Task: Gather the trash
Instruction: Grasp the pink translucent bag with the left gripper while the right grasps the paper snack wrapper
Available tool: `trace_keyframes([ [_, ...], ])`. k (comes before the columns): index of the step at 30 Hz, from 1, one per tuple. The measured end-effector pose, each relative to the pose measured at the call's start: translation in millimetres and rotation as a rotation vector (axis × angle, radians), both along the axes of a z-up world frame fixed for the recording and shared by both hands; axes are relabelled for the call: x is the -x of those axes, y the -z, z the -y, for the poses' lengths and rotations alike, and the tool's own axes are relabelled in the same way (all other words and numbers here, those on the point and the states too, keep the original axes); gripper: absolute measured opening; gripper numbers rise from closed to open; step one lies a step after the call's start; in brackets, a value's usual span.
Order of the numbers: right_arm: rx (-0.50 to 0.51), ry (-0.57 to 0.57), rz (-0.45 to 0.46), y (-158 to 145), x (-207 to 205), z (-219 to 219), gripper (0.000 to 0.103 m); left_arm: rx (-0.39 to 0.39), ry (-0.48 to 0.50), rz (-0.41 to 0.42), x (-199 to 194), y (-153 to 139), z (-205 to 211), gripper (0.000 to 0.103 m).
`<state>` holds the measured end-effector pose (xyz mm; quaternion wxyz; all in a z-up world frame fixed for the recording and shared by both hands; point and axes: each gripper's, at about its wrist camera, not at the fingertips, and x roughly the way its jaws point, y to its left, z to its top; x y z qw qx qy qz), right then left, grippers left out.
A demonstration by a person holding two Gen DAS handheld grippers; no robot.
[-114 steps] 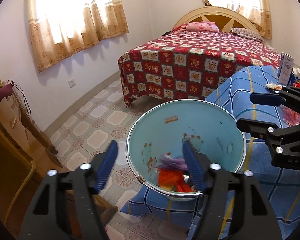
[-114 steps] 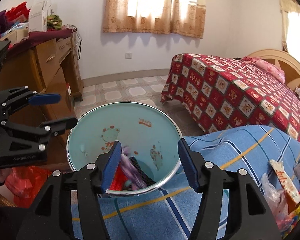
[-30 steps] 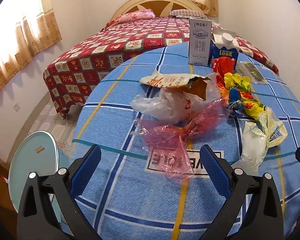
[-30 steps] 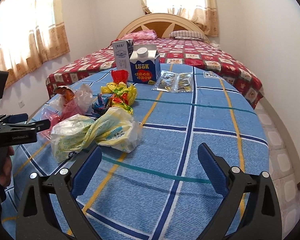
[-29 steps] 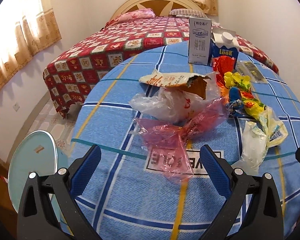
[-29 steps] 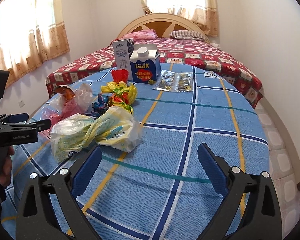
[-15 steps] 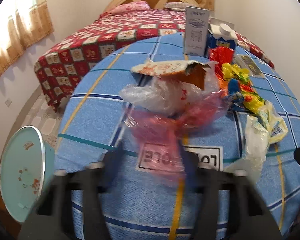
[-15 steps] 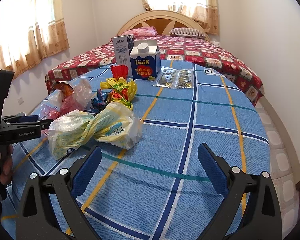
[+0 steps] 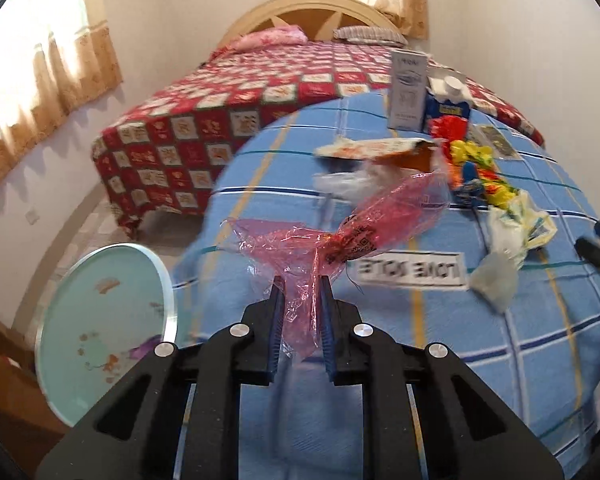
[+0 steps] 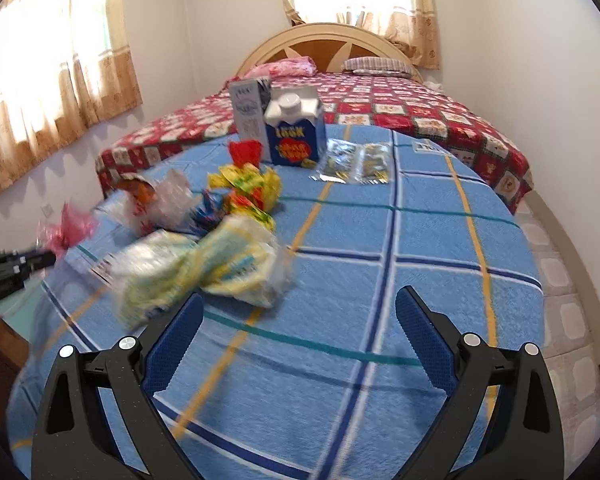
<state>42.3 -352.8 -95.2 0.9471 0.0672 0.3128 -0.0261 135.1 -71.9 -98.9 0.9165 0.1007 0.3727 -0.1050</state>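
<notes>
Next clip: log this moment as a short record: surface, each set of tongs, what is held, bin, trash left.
surface: blue checked tablecloth
left tongs: jaws just closed on crinkled pink plastic bag, bag lifted off the cloth
right tongs: open, empty
bin: pale teal round bin beside the table, some trash inside
trash left: yellow-white plastic bag, clear plastic bag, yellow and red wrappers, blue milk carton, tall white carton
</notes>
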Motion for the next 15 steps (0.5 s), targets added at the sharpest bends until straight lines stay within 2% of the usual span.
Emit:
trace_keyframes([
  [5, -0.001, -0.053, 0.072, -36, -21, -26, 0.095, -0.017, -0.083, 0.050, -5, -9, -33, 0.017],
  [7, 0.040, -0.098, 0.092, -48, -40, -47, 0.095, -0.007, -0.115, 0.057, -11, -13, -45, 0.017],
  [15, 0.118, -0.225, 0.075, -61, -112, -116, 0.095, 0.012, -0.224, 0.058, -33, -8, -81, 0.017],
])
